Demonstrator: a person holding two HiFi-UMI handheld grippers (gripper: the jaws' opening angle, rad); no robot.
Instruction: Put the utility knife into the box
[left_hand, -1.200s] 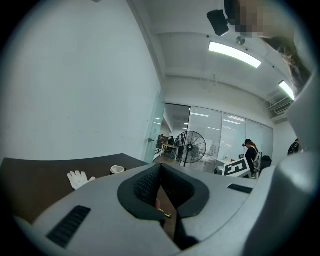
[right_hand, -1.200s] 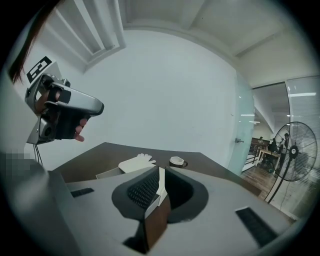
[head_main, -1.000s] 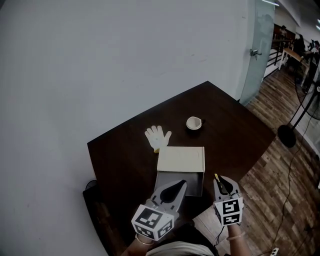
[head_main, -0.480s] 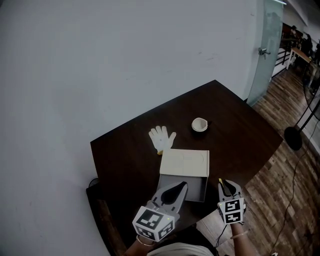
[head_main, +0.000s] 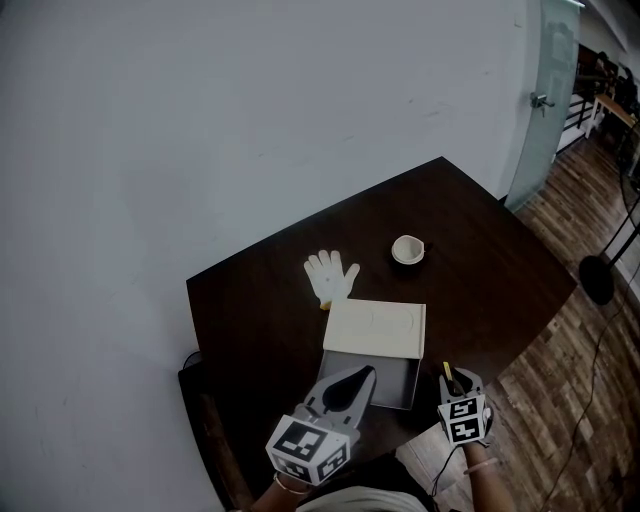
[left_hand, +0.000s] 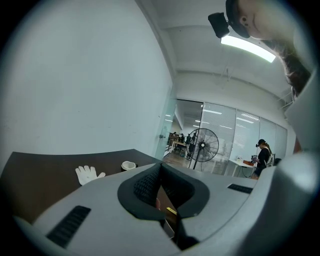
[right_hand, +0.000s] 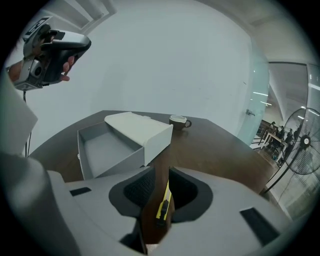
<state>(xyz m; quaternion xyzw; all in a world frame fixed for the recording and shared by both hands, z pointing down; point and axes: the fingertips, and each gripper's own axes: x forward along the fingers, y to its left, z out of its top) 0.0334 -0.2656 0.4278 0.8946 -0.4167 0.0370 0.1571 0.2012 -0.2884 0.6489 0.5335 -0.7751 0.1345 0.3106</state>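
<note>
Pale wall (head_main: 200, 120) fills the left; a dark counter (head_main: 480, 250) juts out at centre, wood floor (head_main: 590, 360) at right. On the counter: white glove (head_main: 331, 276), open grey box (head_main: 398, 385) with cream lid (head_main: 375, 328) across its far end, cup (head_main: 407, 249). The left tool (head_main: 358, 376) is closed and empty, overlapping the box's near corner. The right tool (head_main: 453, 378) has its jaws opening, with the yellow utility knife (head_main: 447, 372) between them, right of the box.

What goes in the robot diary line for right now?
left gripper: shut, empty | right gripper: jaws opening, utility knife between them | box: open, empty
</note>
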